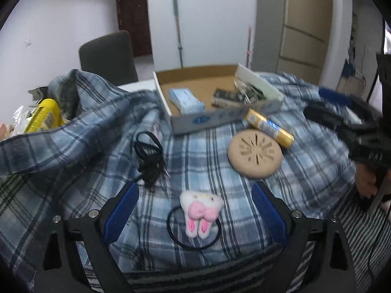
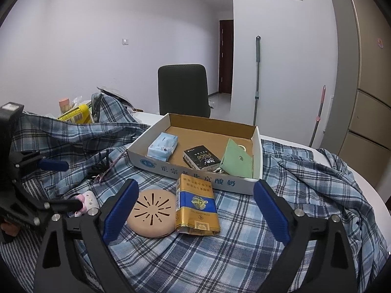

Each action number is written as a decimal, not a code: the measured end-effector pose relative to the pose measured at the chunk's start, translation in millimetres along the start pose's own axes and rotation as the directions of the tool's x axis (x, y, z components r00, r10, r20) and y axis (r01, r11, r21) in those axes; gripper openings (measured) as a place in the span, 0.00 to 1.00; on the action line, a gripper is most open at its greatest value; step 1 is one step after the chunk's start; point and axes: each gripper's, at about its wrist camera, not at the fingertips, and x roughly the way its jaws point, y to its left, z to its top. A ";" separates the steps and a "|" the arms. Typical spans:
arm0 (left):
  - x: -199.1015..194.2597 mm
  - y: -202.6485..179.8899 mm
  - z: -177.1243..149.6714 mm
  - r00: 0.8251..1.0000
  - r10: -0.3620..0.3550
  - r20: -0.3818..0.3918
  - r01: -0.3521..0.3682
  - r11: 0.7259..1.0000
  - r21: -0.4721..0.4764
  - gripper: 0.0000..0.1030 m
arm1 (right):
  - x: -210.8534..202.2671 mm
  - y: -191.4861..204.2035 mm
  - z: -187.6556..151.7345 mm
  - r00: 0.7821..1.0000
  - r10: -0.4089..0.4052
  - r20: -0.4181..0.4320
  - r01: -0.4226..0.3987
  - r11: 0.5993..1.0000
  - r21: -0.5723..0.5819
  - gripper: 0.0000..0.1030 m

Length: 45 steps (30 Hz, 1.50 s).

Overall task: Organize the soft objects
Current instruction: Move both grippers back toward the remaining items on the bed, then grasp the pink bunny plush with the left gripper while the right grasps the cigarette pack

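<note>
A plush white tooth with a pink bow on a black hair tie (image 1: 200,213) lies on the blue plaid cloth (image 1: 195,151). My left gripper (image 1: 195,207) is open with its blue pads on either side of it, not touching. A tan round disc (image 1: 255,153) and a gold-and-blue packet (image 1: 270,127) lie further ahead. My right gripper (image 2: 195,210) is open, with the disc (image 2: 152,213) and the packet (image 2: 196,206) between its fingers. The cardboard box (image 2: 195,171) behind holds a blue tissue pack (image 2: 162,148), a black packet (image 2: 201,160) and a green pouch (image 2: 235,162).
A black cord (image 1: 149,156) lies left of the plush. A yellow container (image 1: 45,118) sits in the bunched cloth at the far left. A dark chair (image 2: 183,90) stands behind the table. The right gripper shows at the right edge of the left wrist view (image 1: 342,112).
</note>
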 end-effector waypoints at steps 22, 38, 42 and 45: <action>39.0 -2.5 -11.2 0.978 -0.071 -0.194 0.074 0.997 0.008 0.45 | 7.0 -2.1 -0.2 0.999 0.020 -0.032 -0.019 1.000 0.024 0.98; -6.6 -0.3 0.2 0.998 -0.015 0.069 0.013 1.000 0.023 0.38 | -0.4 -7.3 2.7 1.000 0.001 -0.003 -0.001 0.999 0.049 0.98; -22.6 -18.6 6.9 0.986 -0.001 0.166 -0.011 0.997 0.070 0.38 | -3.8 -15.9 5.2 1.000 0.024 -0.001 -0.024 0.995 0.095 0.98; -23.0 -26.7 17.5 0.978 -0.036 0.203 0.023 0.997 0.067 0.38 | -2.0 -24.9 5.5 0.999 0.032 -0.015 -0.030 0.989 0.145 0.98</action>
